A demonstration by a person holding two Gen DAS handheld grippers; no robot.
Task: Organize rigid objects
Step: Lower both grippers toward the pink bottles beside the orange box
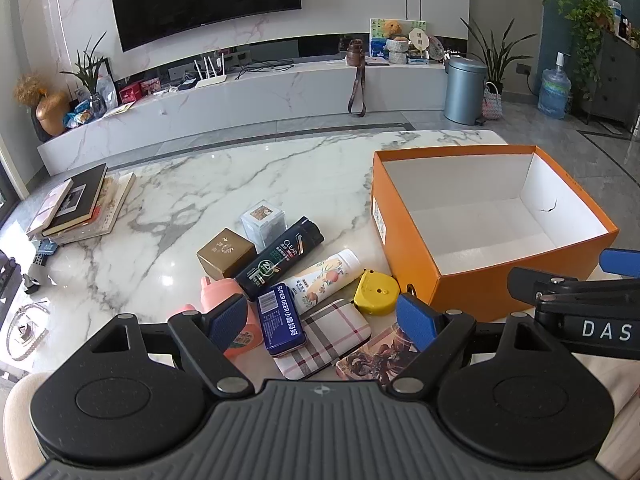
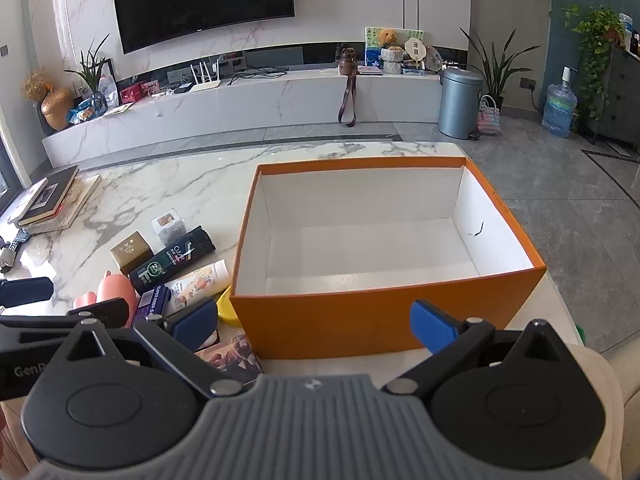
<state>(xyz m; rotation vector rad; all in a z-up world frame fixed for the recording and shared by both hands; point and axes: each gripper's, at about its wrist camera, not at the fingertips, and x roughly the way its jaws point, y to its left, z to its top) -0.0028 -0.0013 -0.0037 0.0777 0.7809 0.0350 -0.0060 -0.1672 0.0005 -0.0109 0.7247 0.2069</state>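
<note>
An empty orange box (image 1: pixel 404 236) (image 2: pixel 360 320) stands on the marble table (image 1: pixel 240 176) at the right. Left of it lies a pile: a black shampoo bottle (image 1: pixel 280 258) (image 2: pixel 172 258), a white peach-print bottle (image 1: pixel 326 276) (image 2: pixel 198 280), a blue tin (image 1: pixel 280 318), a gold box (image 1: pixel 226 254) (image 2: pixel 131 251), a clear box (image 1: pixel 264 222), a pink bottle (image 1: pixel 228 300) (image 2: pixel 114 292), a yellow tape measure (image 1: pixel 376 292), a plaid case (image 1: pixel 332 338) and a printed card (image 1: pixel 372 354) (image 2: pixel 236 354). My left gripper (image 1: pixel 322 322) hangs open above the pile. My right gripper (image 2: pixel 314 324) stands open before the box's near wall.
A stack of books (image 1: pixel 86 200) (image 2: pixel 52 200) lies at the table's far left. Beyond the table are a TV console (image 1: pixel 240 96), a grey bin (image 1: pixel 464 90) and a water jug (image 1: pixel 554 90). The right gripper's arm (image 1: pixel 580 304) reaches in beside the box.
</note>
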